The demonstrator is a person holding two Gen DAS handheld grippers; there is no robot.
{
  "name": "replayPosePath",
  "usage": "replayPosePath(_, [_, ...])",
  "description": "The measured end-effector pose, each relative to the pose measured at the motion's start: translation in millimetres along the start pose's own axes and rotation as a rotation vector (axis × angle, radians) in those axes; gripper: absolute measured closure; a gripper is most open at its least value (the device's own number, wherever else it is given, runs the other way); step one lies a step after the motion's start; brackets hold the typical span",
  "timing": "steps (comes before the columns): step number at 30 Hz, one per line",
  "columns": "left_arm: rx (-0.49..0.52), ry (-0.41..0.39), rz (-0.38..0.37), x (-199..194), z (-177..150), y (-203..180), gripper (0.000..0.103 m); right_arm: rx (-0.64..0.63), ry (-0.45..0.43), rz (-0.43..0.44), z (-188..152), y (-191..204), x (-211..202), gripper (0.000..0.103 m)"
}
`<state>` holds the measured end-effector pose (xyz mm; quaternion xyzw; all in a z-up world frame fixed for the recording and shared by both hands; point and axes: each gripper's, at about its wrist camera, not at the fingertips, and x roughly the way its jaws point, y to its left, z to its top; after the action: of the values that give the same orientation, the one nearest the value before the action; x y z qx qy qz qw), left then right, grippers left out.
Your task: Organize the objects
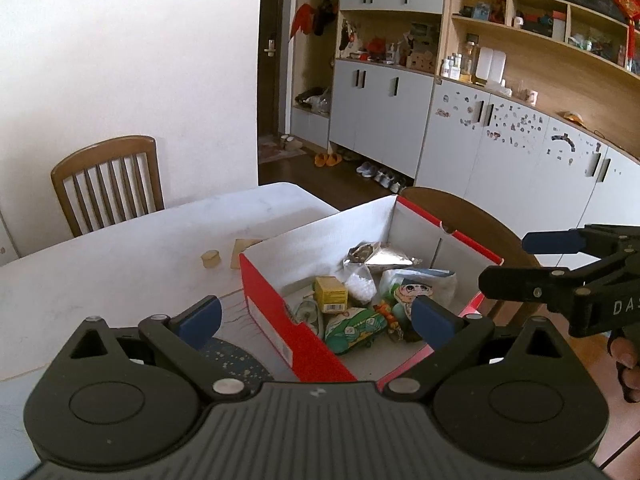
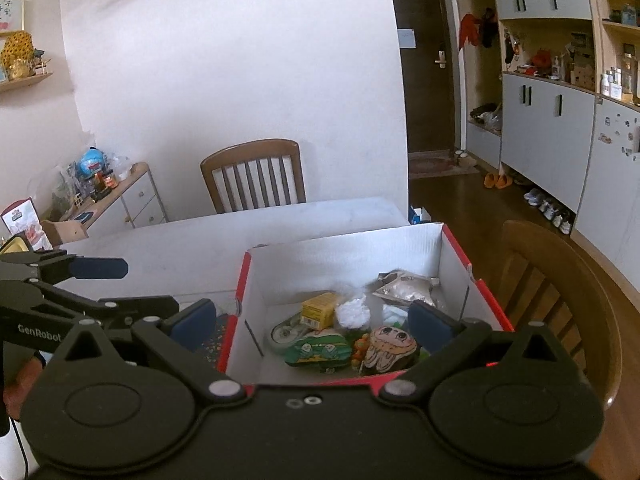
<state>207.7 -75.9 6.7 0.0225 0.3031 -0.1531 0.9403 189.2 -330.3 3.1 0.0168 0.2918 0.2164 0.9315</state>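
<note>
In the left wrist view, the left gripper point(image 1: 316, 320) is seen spread wide with nothing between its blue pads, one pad over the white table point(image 1: 120, 272) and the other over the red shoebox point(image 1: 276, 312). The box's near left corner lies between the jaws. Inside the box a yellow carton point(image 1: 330, 294), a silver foil pouch point(image 1: 380, 256), a bag of white pellets point(image 1: 360, 286), a green printed pouch point(image 1: 354, 328) and a cartoon-face item point(image 1: 416, 292) are shown. Only here are a small round wooden piece point(image 1: 211, 259) and a tan card point(image 1: 242, 251) seen on the table just beyond the box. The right gripper point(image 1: 516, 264) enters from the right edge, level with the box's far right wall, its jaws parted and empty; fingers of a hand point(image 1: 626, 360) are glimpsed beneath it.

In the right wrist view, the right gripper point(image 2: 308, 326) is shown released and empty, its pads straddling the open box point(image 2: 344, 244), whose contents lie just ahead and below. A roll of tape point(image 2: 285, 334) beside the yellow carton point(image 2: 318, 310) is made out better here. The left gripper point(image 2: 120, 284) is seen at the left edge, over the table, apart from the box. A cluttered sideboard point(image 2: 120, 196) against the wall is shown only here.
</note>
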Motion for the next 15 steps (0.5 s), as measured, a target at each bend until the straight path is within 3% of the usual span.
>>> replayPosePath(15, [0.027,-0.007,-0.032,-13.8,-15.0,9.1,0.001,0.026,-0.018,-0.031,-14.6,24.6,-10.3,0.001])
